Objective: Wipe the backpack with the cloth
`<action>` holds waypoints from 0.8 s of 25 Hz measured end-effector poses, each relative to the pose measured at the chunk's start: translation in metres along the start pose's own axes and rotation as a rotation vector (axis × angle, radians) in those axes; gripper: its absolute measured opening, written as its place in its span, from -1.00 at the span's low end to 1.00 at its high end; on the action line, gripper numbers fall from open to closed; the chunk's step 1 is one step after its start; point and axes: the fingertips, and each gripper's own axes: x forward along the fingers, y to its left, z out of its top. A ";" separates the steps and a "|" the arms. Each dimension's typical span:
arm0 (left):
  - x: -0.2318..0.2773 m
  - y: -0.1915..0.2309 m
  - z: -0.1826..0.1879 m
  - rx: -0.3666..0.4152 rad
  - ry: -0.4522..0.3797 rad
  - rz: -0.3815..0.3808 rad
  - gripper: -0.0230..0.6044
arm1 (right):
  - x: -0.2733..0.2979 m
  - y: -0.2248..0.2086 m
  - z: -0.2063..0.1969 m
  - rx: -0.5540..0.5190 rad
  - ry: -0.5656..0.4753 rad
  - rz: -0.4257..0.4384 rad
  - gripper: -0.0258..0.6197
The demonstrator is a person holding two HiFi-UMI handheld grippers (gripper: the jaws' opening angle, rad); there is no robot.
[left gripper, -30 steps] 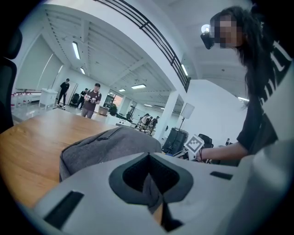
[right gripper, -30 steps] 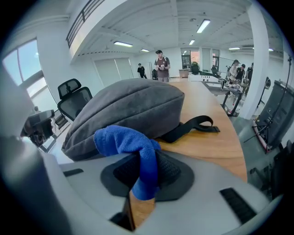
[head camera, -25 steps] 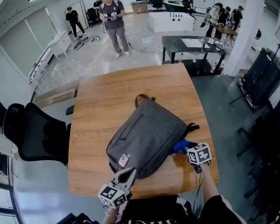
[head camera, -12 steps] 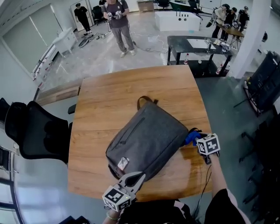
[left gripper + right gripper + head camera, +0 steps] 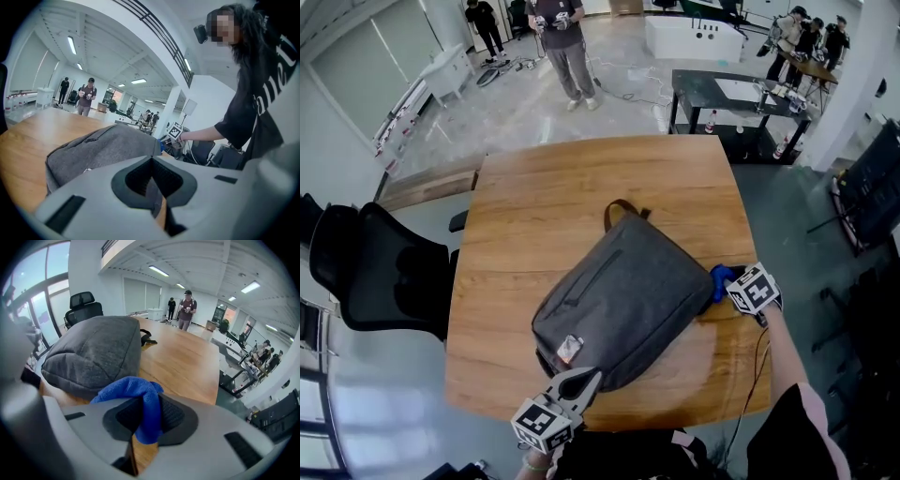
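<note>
lying slantwise across the wooden table (image 5: 525, 216), the backpack (image 5: 623, 305) is a soft, rounded pack of grey woven fabric. it has a zip line running along its face, a brown carry loop (image 5: 622, 207) at its far end and a small tag (image 5: 570, 348) near its close corner. the cloth (image 5: 719, 276) is bright blue and fluffy, bunched into a wad just beside the pack's right edge.

the right tool (image 5: 146, 420) has its jaws pinched onto that cloth, and a fold of it hangs down between the dark ribbed pads. the left tool (image 5: 152, 180) sits at the table's near edge with its jaws drawn together and nothing between them. its tips point at the pack's bottom edge, just beside it, and whether they touch i cannot tell.

a black office chair (image 5: 370, 277) stands off the table's left side. a person (image 5: 562, 47) stands on the pale floor well beyond the far end.
</note>
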 end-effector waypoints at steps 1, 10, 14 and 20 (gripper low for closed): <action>-0.001 0.003 0.001 -0.005 0.003 0.005 -0.94 | 0.001 -0.004 0.003 -0.014 0.004 0.001 -0.68; -0.006 0.043 0.005 -0.036 0.023 0.005 -0.94 | 0.025 -0.012 0.047 -0.092 0.017 0.014 -0.68; -0.009 0.064 0.015 -0.042 0.007 0.019 -0.94 | 0.034 -0.013 0.065 -0.110 0.028 0.015 -0.68; -0.022 0.092 0.010 -0.049 -0.003 0.026 -0.94 | 0.051 -0.012 0.092 -0.127 0.033 0.014 -0.68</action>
